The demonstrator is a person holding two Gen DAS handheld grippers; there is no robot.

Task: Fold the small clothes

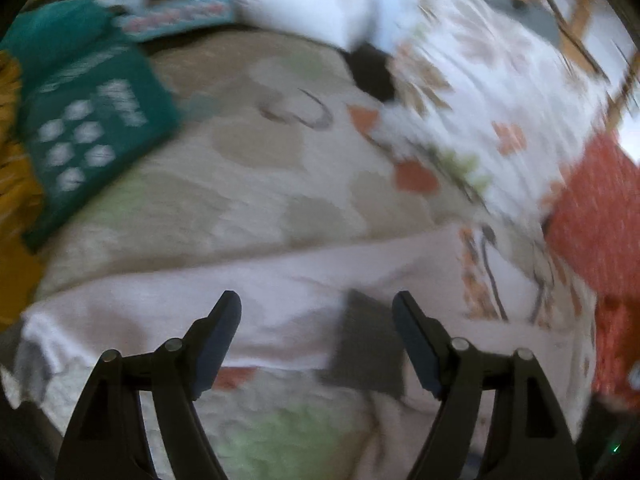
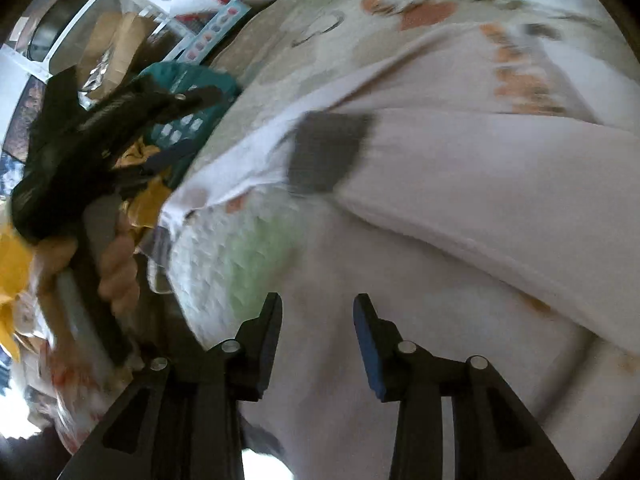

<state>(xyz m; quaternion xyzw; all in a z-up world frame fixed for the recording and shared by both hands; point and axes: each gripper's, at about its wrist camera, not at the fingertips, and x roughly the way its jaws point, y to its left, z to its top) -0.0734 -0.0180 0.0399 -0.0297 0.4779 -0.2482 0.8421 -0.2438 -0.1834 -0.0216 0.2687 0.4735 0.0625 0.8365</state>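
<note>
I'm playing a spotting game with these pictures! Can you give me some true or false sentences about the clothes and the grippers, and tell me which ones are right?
1. The pale pink garment has a dark grey square patch on it. True.
2. The left hand-held gripper is clamped shut on the garment. False: its jaws stand apart over the pink cloth and nothing is pinched.
3. A folded green garment with white print lies on the bedspread. True.
4. The right hand-held gripper is holding a yellow sock. False: its jaws are apart over the pink cloth and grip nothing.
5. In the right wrist view, a hand holds the other gripper's handle. True.
</note>
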